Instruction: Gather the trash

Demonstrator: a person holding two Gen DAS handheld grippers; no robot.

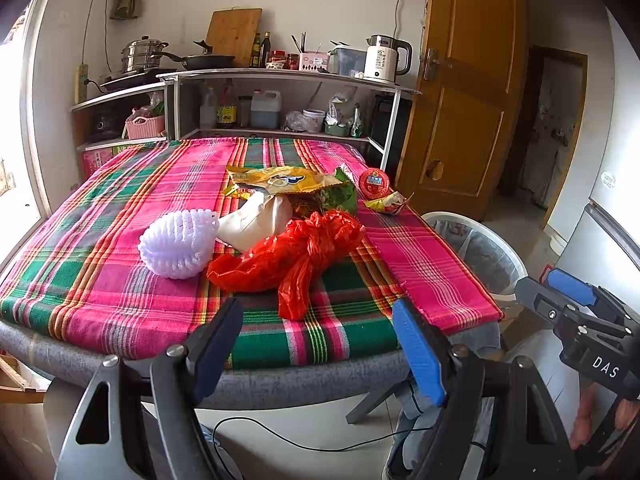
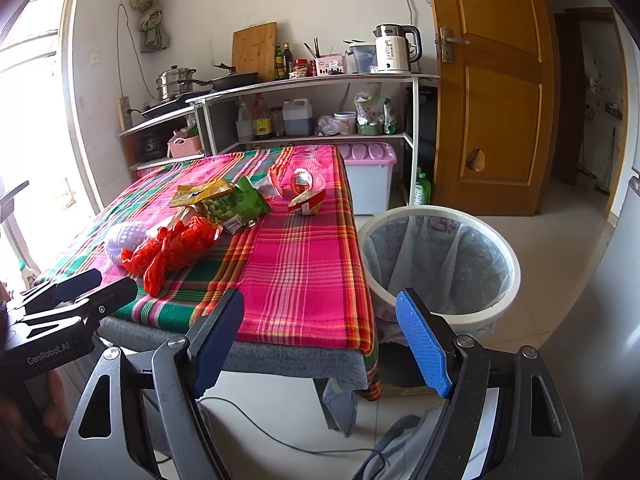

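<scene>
Trash lies on the plaid tablecloth (image 1: 100,280): a red plastic bag (image 1: 288,256), a white foam fruit net (image 1: 180,242), a beige paper bag (image 1: 260,220), yellow and green snack wrappers (image 1: 292,184), a red round cup (image 1: 374,184) and a small crumpled wrapper (image 1: 388,202). My left gripper (image 1: 320,344) stands open in front of the table edge, nothing between its fingers. My right gripper (image 2: 320,340) is open too, over the table's near right corner, beside the lined white bin (image 2: 438,260). The red bag (image 2: 172,248) and the cup (image 2: 302,182) also show in the right wrist view.
The bin (image 1: 480,252) stands on the floor at the table's right. Behind the table are kitchen shelves (image 1: 280,76) with a kettle (image 1: 386,58), pots and bottles. A wooden door (image 1: 464,80) is at the right; a pink-lidded box (image 2: 368,180) sits past the table. A cable (image 1: 300,436) lies on the floor.
</scene>
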